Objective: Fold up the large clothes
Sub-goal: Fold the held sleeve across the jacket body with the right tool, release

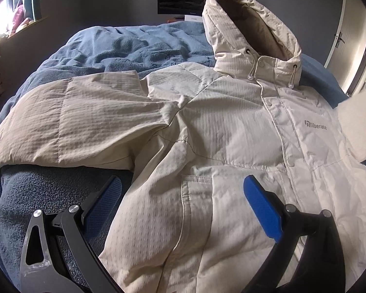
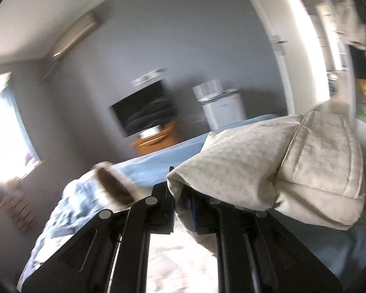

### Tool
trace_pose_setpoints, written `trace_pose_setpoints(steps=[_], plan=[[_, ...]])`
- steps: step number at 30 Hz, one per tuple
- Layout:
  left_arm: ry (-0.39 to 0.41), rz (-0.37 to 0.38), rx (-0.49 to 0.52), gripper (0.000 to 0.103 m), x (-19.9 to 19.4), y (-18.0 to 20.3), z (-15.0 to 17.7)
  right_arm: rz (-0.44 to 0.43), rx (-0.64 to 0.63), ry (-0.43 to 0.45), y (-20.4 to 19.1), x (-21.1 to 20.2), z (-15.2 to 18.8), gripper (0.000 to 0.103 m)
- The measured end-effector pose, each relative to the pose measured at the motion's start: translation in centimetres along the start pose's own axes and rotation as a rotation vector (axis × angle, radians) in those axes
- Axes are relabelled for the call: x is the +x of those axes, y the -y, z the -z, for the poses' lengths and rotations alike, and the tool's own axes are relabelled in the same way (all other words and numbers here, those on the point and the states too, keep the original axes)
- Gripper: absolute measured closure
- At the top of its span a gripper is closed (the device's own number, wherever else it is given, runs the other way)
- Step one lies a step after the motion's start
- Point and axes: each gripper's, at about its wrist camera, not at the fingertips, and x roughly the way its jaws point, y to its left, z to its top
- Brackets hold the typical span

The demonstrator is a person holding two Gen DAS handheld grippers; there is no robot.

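Note:
A cream hooded puffer jacket [image 1: 222, 131] lies front up on a bed, hood [image 1: 251, 36] raised at the far end, one sleeve [image 1: 73, 124] spread out to the left. My left gripper [image 1: 183, 195] is open and empty, hovering over the jacket's lower left front near a pocket. My right gripper [image 2: 183, 207] is shut on a fold of the jacket's cream fabric [image 2: 268, 168] and holds it lifted above the bed. The right wrist view is blurred.
A rumpled blue blanket [image 1: 124, 48] covers the bed. A dark TV [image 2: 144, 109] on an orange stand, a white cabinet [image 2: 224, 109], a bright window [image 2: 5, 127] and a white door [image 1: 351, 46] ring the room.

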Motion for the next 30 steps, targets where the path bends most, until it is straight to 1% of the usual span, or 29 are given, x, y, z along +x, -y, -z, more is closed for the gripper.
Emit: trace_pose_setpoints(steps=[3,5,6,10,13,14,16,18,19,20,21,22,23,24,25,26,27,30], plan=[[0.003,0.008,-0.005,0.007,-0.1,-0.2,0.1,-0.089,-0.029,-0.056,-4.1,1.9,1.5,0.094],[0.004,0.015,-0.003,0.007,-0.1,-0.2,0.2,-0.143,-0.055,-0.116,-6.8,3.7,3.3,0.094],[0.007,0.018,-0.002,0.007,-0.1,-0.2,0.2,-0.156,-0.062,-0.139,-7.7,4.5,4.1,0.094],[0.008,0.030,0.004,0.007,0.0,-0.2,0.2,-0.204,-0.067,-0.284,-10.2,9.4,9.3,0.094],[-0.003,0.033,0.010,0.007,0.4,-0.2,0.3,-0.197,-0.062,-0.406,-11.0,12.7,14.2,0.094],[-0.007,0.033,0.012,0.007,0.5,-0.2,0.3,-0.184,-0.069,-0.441,-11.7,12.6,16.6,0.094],[-0.014,0.031,0.019,0.007,0.8,-0.1,0.3,-0.149,-0.094,-0.521,-11.7,13.7,20.6,0.094],[-0.020,0.026,0.031,0.007,1.0,0.2,0.4,-0.131,-0.108,-0.582,-11.3,14.5,22.7,0.094],[-0.025,0.020,0.041,0.007,1.1,0.4,0.4,-0.116,-0.104,-0.627,-10.7,14.7,23.9,0.094],[-0.027,0.014,0.050,0.007,1.2,0.6,0.4,-0.118,-0.083,-0.664,-10.0,14.7,24.7,0.093],[-0.028,0.011,0.058,0.007,1.2,0.7,0.5,-0.121,-0.070,-0.683,-9.8,14.3,25.7,0.093],[-0.029,0.005,0.066,0.007,1.2,0.9,0.6,-0.125,-0.059,-0.697,-9.5,14.0,26.2,0.088],[-0.031,-0.002,0.075,0.007,1.3,1.1,0.6,-0.118,-0.066,-0.701,-9.1,13.6,25.8,0.083],[-0.033,-0.008,0.081,0.007,1.3,1.2,0.6,-0.104,-0.080,-0.703,-9.1,13.5,25.8,0.068],[-0.034,-0.016,0.088,0.007,1.4,1.4,0.7,-0.089,-0.105,-0.699,-9.1,13.3,26.2,0.058],[-0.035,-0.022,0.093,0.007,1.4,1.4,0.7,-0.091,-0.130,-0.691,-8.8,12.5,25.6,0.055],[-0.034,-0.028,0.098,0.007,1.4,1.5,0.7,-0.091,-0.150,-0.688,-8.4,12.2,25.8,0.053],[-0.034,-0.046,0.118,0.007,1.4,2.0,0.8,-0.070,-0.203,-0.665,-7.6,11.1,25.3,0.052]])
